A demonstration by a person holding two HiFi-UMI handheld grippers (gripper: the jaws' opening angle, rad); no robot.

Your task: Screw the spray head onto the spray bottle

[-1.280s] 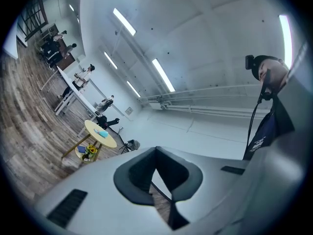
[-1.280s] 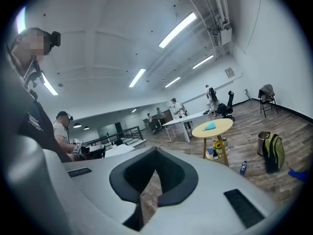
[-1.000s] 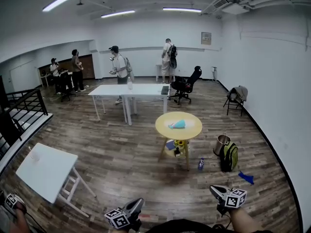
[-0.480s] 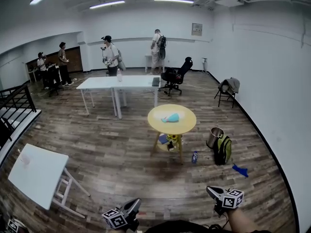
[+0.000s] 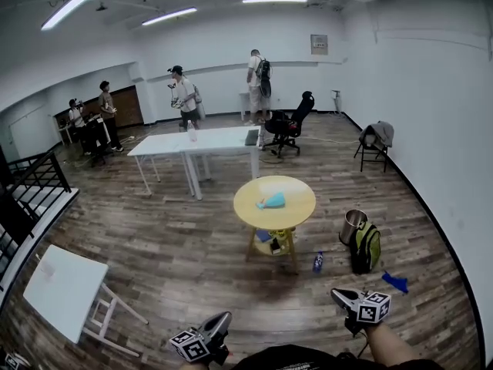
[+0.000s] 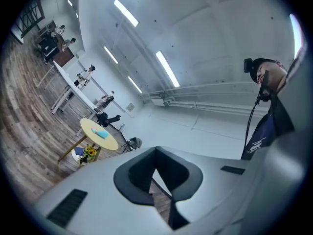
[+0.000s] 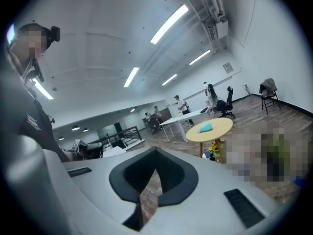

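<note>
My left claw (image 5: 223, 319) and right claw (image 5: 337, 294) are both closed on nothing. A light-blue bottle (image 5: 272, 200), probably the spray bottle, lies on the round yellow surface (image 5: 248, 208), well apart from me. I should get close, open both claws, and find the spray head, which I can't make out from here.

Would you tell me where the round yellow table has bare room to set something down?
Bare yellow tabletop rings the light-blue item at its middle on every side. Below it, sunflowers and other small things crowd together.
</note>
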